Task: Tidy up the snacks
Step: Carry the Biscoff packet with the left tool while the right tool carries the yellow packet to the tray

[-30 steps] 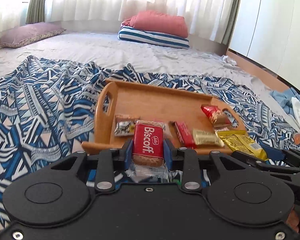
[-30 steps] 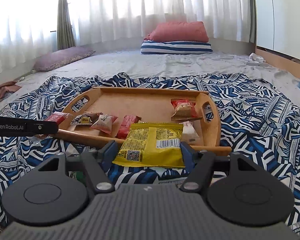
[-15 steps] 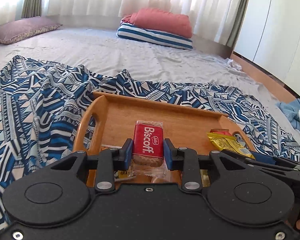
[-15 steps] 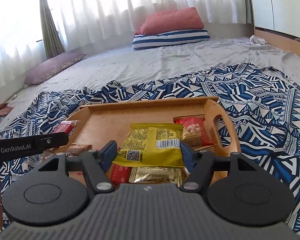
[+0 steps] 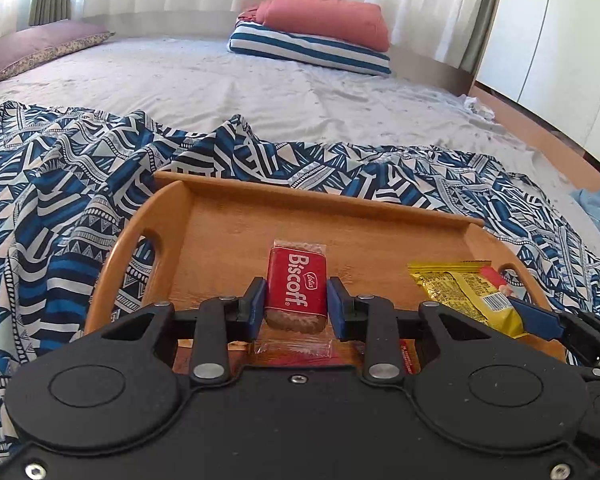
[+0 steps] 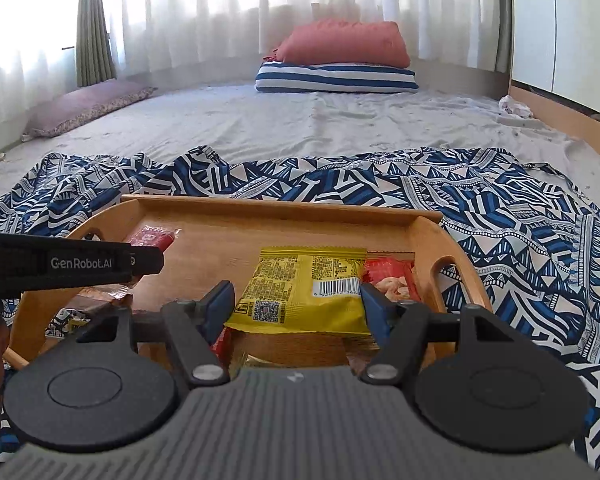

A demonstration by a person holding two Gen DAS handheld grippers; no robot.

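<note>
Our left gripper [image 5: 296, 304] clamps red Biscoff pack [image 5: 297, 286] over wooden tray [image 5: 316, 208]. Our right gripper [image 6: 298, 306] pinches yellow snack bag [image 6: 304, 288] above tray's right half, red packet [image 6: 388, 276] lying beneath.

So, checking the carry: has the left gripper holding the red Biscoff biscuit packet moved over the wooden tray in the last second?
Yes. The left gripper with the Biscoff packet advanced past the wooden tray's near rim, over its floor.
</note>
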